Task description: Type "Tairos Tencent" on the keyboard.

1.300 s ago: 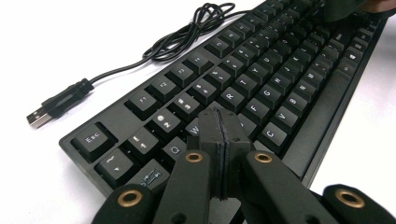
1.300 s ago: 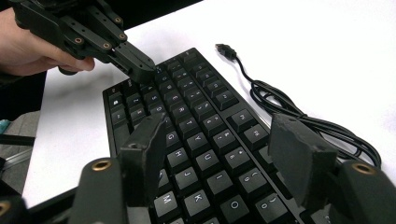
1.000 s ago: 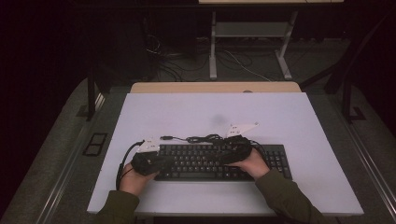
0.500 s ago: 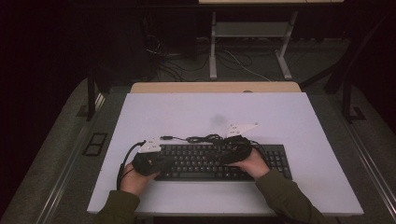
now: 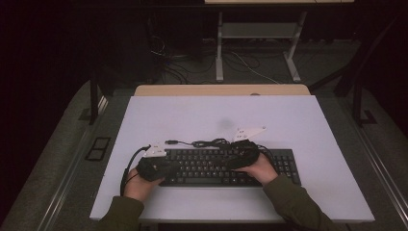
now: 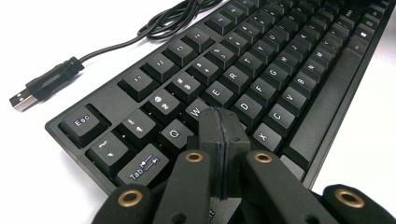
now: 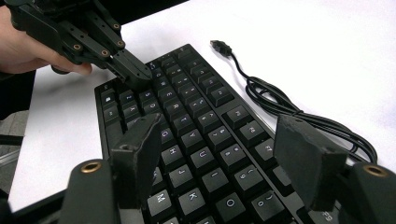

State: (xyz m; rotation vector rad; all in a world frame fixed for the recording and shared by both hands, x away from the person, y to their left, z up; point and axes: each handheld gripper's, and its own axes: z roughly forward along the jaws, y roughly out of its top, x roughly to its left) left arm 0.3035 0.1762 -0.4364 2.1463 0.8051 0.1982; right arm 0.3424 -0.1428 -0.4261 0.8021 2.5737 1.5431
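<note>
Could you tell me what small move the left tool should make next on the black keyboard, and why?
Probably press straight down: the left tool, jaws shut, rests its tip on the letter keys of the black plastic keyboard, while the right tool hovers open above other keys.

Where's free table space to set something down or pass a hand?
Free: the wide strip between the keyboard and the table far edge, and the patch right of the keyboard. A narrow margin runs along the near edge. Crowded: the cable coil and USB plug behind the keyboard, and over the keys, where the left gripper and right gripper sit.
</note>
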